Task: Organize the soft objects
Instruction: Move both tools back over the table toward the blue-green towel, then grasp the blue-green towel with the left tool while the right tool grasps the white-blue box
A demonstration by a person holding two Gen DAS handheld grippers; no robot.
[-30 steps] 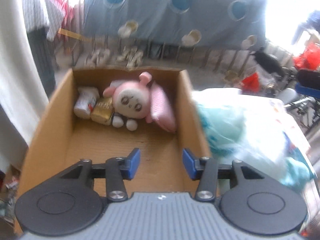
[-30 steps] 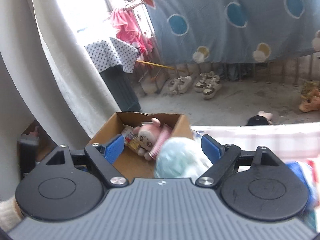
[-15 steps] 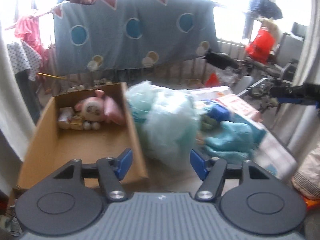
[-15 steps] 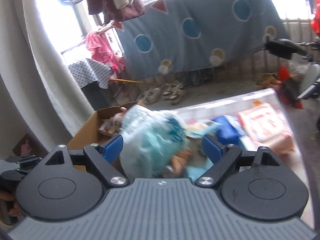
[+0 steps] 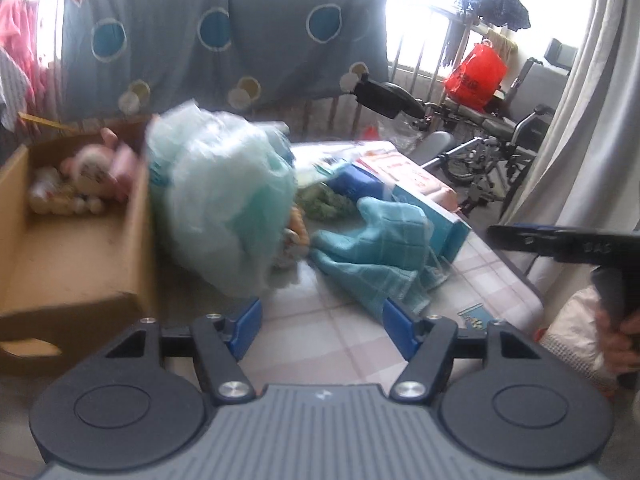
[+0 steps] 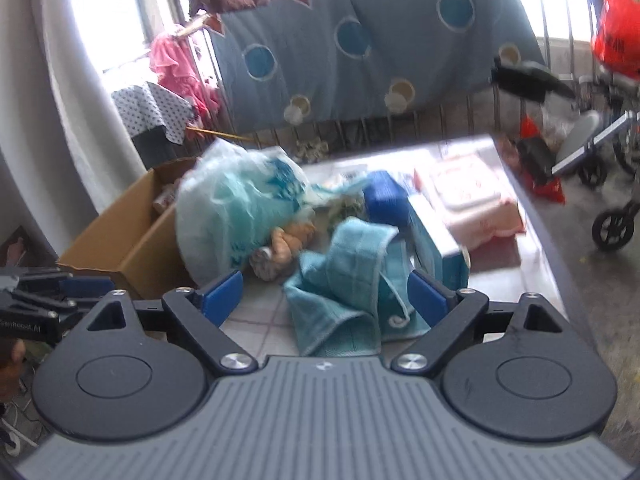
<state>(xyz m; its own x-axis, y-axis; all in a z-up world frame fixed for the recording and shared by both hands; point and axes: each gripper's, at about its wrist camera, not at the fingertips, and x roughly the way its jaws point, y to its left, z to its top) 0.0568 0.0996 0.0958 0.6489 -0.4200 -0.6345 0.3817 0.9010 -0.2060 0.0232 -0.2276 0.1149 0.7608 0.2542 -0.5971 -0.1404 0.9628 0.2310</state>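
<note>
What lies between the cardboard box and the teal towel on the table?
The plastic bag of pale teal stuff, and a small brownish plush beside it; the right wrist view shows this best.

The plastic bag (image 5: 224, 200) is blurring and hiding part of the small plush (image 6: 280, 248); the cardboard box (image 5: 72, 264) is running off the left edge.

Left gripper (image 5: 320, 316) opening, empty — towel (image 5: 380, 248) ahead.

Home balcony room: blanket (image 5: 224, 40) hanging on railing, laundry (image 6: 176, 64) drying, wheelchair (image 6: 612, 184) sitting by curtain (image 5: 576, 128).
</note>
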